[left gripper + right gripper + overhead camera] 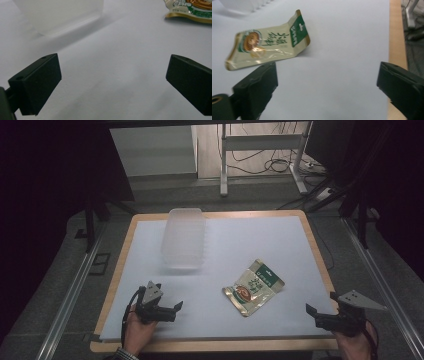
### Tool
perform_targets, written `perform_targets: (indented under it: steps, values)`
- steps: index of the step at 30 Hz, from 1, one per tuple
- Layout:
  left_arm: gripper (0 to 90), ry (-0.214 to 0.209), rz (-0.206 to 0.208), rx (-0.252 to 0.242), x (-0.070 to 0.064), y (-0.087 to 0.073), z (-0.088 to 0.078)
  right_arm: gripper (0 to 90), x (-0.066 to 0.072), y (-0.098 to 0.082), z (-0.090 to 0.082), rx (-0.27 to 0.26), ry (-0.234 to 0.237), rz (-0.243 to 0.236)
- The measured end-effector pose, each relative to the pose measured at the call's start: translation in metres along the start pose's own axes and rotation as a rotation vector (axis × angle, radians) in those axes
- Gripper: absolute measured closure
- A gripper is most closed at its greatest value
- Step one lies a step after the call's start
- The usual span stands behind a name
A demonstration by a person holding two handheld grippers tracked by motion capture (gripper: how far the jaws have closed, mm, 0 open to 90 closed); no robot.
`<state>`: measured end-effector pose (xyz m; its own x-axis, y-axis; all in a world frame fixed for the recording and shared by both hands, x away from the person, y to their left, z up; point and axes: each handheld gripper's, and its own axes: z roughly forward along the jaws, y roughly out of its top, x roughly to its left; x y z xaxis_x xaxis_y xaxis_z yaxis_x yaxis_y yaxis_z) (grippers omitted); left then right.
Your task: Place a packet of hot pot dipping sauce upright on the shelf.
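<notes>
Nothing started yet, by the look of it. Left claw (161,309) wide open and holding nothing, low over the white table (280,245) at 7 o'clock. Right claw (325,315) wide open too, at 5 o'clock. Snack packet (253,287) flat near the middle, untouched. Clear plastic tub (183,237) at 11 o'clock, well apart from the packet. Picking up and putting in probably all left to do.
</notes>
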<state>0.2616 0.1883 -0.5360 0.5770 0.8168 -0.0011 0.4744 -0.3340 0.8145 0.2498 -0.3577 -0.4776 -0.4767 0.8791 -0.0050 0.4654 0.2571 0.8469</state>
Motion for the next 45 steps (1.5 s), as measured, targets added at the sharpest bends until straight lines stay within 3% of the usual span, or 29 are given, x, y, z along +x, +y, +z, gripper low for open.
perform_targets:
  steps: [1,2,3,5,7,14,17,24,29,45]
  values:
    - [0.0,-0.001,0.005,0.003,-0.001,0.0,0.001,1.6,-0.003,-0.002,0.004,0.018,-0.001,-0.015]
    - [0.0,0.002,0.016,0.003,-0.001,0.0,0.001,1.6,-0.005,-0.004,0.006,0.031,0.011,-0.008]
    - [0.0,0.001,0.019,0.0,-0.002,0.001,0.001,1.3,-0.008,-0.007,0.009,0.051,0.055,0.015]
    - [0.0,-0.003,0.035,-0.003,-0.003,0.0,0.001,1.2,-0.009,-0.008,0.011,0.065,0.075,0.033]
    - [0.0,0.004,0.055,0.003,-0.004,0.0,0.001,1.2,-0.007,-0.007,0.01,0.065,0.078,0.019]
    - [0.0,-0.02,0.056,-0.009,-0.006,0.001,0.0,1.1,-0.002,-0.006,0.015,0.102,0.081,-0.004]
    - [0.0,-0.029,0.042,0.017,-0.006,0.001,0.002,1.0,-0.003,-0.006,0.014,0.094,0.083,0.005]
    - [0.0,-0.034,0.044,0.012,-0.007,0.001,0.003,0.7,-0.003,-0.006,0.015,0.087,0.095,0.006]
    - [0.0,-0.046,0.017,0.013,-0.005,0.002,0.002,0.7,-0.002,-0.006,0.015,0.086,0.102,0.019]
    - [0.0,-0.044,0.028,0.011,-0.005,0.002,0.003,0.4,0.005,-0.001,0.021,0.048,0.121,0.009]
